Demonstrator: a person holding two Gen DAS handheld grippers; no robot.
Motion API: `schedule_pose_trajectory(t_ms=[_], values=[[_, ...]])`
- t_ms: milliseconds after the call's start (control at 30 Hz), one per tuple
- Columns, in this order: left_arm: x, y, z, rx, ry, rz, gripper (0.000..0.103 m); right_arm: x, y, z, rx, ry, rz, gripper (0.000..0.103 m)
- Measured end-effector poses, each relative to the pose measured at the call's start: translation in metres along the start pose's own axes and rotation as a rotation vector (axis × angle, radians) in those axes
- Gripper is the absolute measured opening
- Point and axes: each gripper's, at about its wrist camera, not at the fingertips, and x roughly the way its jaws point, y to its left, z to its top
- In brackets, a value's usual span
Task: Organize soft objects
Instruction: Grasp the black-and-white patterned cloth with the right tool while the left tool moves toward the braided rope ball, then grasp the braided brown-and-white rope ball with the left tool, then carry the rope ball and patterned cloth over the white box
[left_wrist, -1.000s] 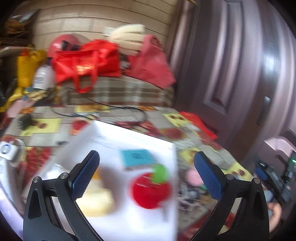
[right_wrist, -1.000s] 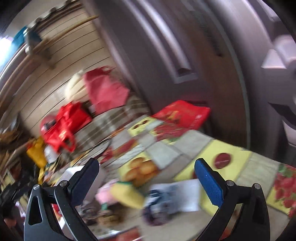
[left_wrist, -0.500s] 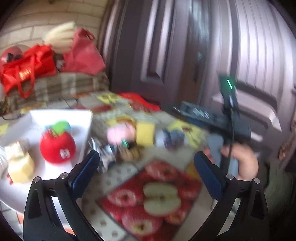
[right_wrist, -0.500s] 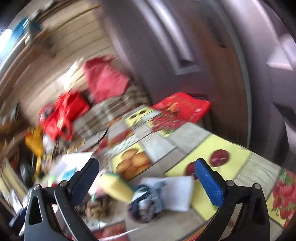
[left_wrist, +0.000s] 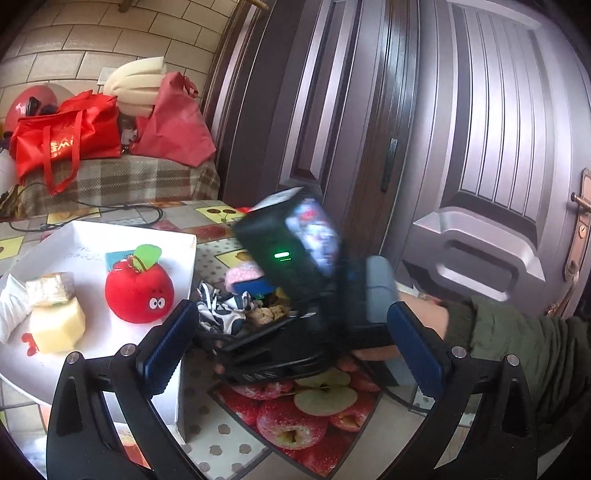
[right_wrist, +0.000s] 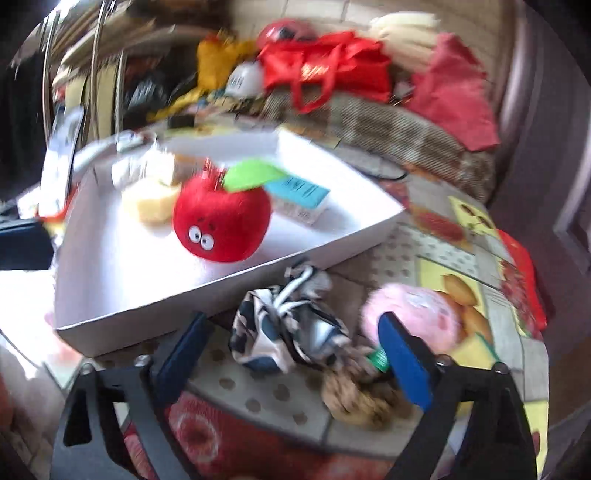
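Right claw (right_wrist: 291, 354) beside apple-filled tray (right_wrist: 110, 321)

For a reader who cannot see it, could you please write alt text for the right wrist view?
The right gripper, fingers apart and just closing, points at a black-and-white cloth bundle lying between them on the table, beside a white tray holding a red plush apple.
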Motion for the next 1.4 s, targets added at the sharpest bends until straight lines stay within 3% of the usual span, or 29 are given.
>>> schedule_pose_trajectory(t_ms=[33,133,200,233,333,433,500,600,700,800,900,967,1000,1033,1067,1233,1400], values=[[0.001,0.0,0.0,0.001,0.007,-0.002,0.102,0.005,0.001,0.001,-0.01,0.02,0.006,0.054],[0.004,-0.001,-0.001,0.004,0.02,-0.014,0.103,-0.001,0.003,-0.003,-0.015,0.009,-0.006,0.036],[0.004,-0.001,-0.002,-0.001,0.01,-0.022,0.102,-0.026,-0.005,-0.01,0.05,-0.069,0.001,0.036],[0.004,-0.003,-0.002,0.0,0.001,-0.075,0.103,-0.039,-0.013,-0.015,0.11,-0.102,0.003,0.035],[0.012,-0.013,-0.006,0.036,0.023,-0.045,0.103,-0.083,-0.05,-0.043,0.299,-0.21,-0.033,0.035],[0.03,-0.02,-0.005,0.04,0.065,-0.048,0.102,-0.121,-0.087,-0.081,0.479,-0.292,-0.133,0.036],[0.055,-0.025,-0.002,0.031,0.127,0.006,0.102,-0.138,-0.107,-0.105,0.591,-0.343,-0.187,0.036],[0.098,-0.02,0.006,-0.015,0.222,0.085,0.102,-0.145,-0.123,-0.128,0.731,-0.387,-0.179,0.036],[0.141,-0.013,0.005,-0.065,0.337,0.135,0.102,-0.143,-0.127,-0.128,0.754,-0.407,-0.151,0.036],[0.172,-0.011,-0.001,-0.028,0.427,0.22,0.102,-0.141,-0.122,-0.125,0.725,-0.412,-0.117,0.037],[0.186,-0.003,-0.002,-0.073,0.465,0.226,0.102,-0.141,-0.121,-0.125,0.717,-0.414,-0.089,0.037],[0.196,0.001,-0.003,-0.077,0.493,0.228,0.095,-0.142,-0.121,-0.127,0.721,-0.424,-0.079,0.037],[0.202,0.002,-0.003,-0.064,0.511,0.237,0.085,-0.143,-0.121,-0.129,0.724,-0.428,-0.077,0.037],[0.202,0.0,-0.002,-0.029,0.51,0.26,0.062,-0.143,-0.121,-0.13,0.727,-0.432,-0.075,0.037],[0.201,-0.002,-0.002,-0.011,0.511,0.259,0.05,-0.143,-0.122,-0.13,0.73,-0.434,-0.073,0.037],[0.18,-0.007,-0.004,-0.02,0.475,0.164,0.043,-0.142,-0.122,-0.13,0.733,-0.434,-0.071,0.037],[0.139,-0.019,0.006,0.008,0.332,0.121,0.043,-0.147,-0.115,-0.126,0.7,-0.452,-0.104,0.037]])
